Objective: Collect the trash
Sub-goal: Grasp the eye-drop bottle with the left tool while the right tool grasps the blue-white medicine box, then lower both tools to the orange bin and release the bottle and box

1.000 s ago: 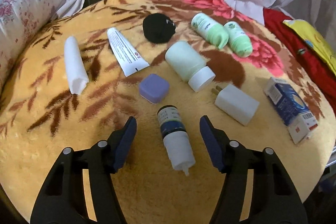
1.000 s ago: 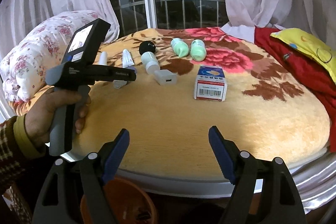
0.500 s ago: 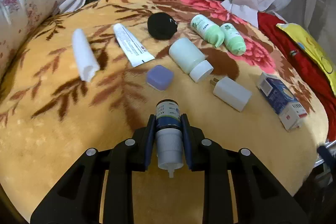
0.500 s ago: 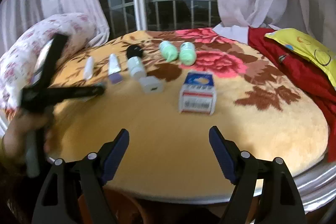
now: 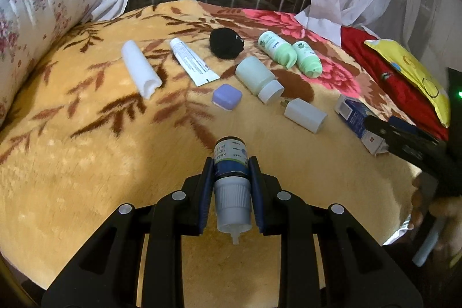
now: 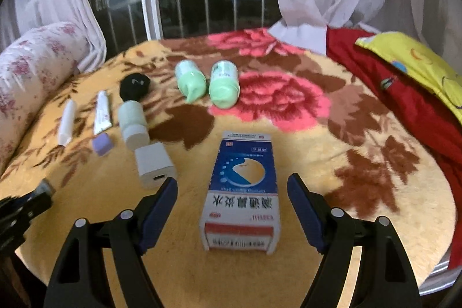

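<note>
left gripper jaws, open a second ago, now clamp the spray bottle, seemingly lifted. right gripper jaws gape around the blue box, untouched.

Floral blanket under scattered bottles

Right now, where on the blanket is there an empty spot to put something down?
The blanket is bare right of the blue medicine box, toward the red cloth. It is also bare left of the rolled white paper, toward the floral bolster. It is crowded around the white bottle, charger and purple case.
</note>
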A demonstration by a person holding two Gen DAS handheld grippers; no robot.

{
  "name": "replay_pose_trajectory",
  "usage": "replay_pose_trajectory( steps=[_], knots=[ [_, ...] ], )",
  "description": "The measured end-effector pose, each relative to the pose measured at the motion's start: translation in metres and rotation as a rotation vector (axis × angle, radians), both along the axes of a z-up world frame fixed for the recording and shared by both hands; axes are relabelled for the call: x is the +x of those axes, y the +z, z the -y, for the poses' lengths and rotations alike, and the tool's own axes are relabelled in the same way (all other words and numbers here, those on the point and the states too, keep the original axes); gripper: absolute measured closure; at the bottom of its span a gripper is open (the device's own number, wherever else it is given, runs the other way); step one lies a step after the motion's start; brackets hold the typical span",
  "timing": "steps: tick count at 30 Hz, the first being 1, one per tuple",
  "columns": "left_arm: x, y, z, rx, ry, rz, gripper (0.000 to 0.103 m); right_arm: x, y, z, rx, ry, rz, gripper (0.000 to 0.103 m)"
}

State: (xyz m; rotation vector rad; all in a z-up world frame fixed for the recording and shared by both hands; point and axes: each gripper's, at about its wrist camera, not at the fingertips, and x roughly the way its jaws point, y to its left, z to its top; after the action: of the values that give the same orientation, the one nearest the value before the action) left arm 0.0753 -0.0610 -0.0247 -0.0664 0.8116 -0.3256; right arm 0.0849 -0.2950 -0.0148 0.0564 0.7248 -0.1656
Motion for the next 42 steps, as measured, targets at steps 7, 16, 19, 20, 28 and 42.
replay_pose_trajectory(
  steps=[7,16,19,20,28,42],
  knots=[
    [-0.004,-0.004,-0.008,-0.007,0.006,-0.007,0.079,0.028,-0.020,0.006,0.012,-0.035,-0.131,0.053],
    [-0.015,-0.003,-0.010,-0.005,-0.002,0.004,0.079,0.000,-0.006,-0.006,-0.037,-0.009,-0.048,0.053],
    [-0.021,0.000,-0.010,-0.009,-0.011,0.007,0.079,-0.013,0.004,-0.011,-0.024,0.011,-0.021,0.053],
    [-0.024,0.001,-0.011,-0.012,-0.012,0.010,0.079,-0.018,0.007,-0.013,-0.020,0.019,-0.013,0.053],
    [-0.063,0.011,-0.017,-0.020,-0.073,0.022,0.079,-0.081,0.033,-0.054,-0.016,0.167,0.058,0.053],
    [-0.152,-0.053,-0.032,0.084,-0.240,-0.208,0.079,-0.171,-0.049,-0.132,0.123,0.472,-0.260,0.053]
  ],
)
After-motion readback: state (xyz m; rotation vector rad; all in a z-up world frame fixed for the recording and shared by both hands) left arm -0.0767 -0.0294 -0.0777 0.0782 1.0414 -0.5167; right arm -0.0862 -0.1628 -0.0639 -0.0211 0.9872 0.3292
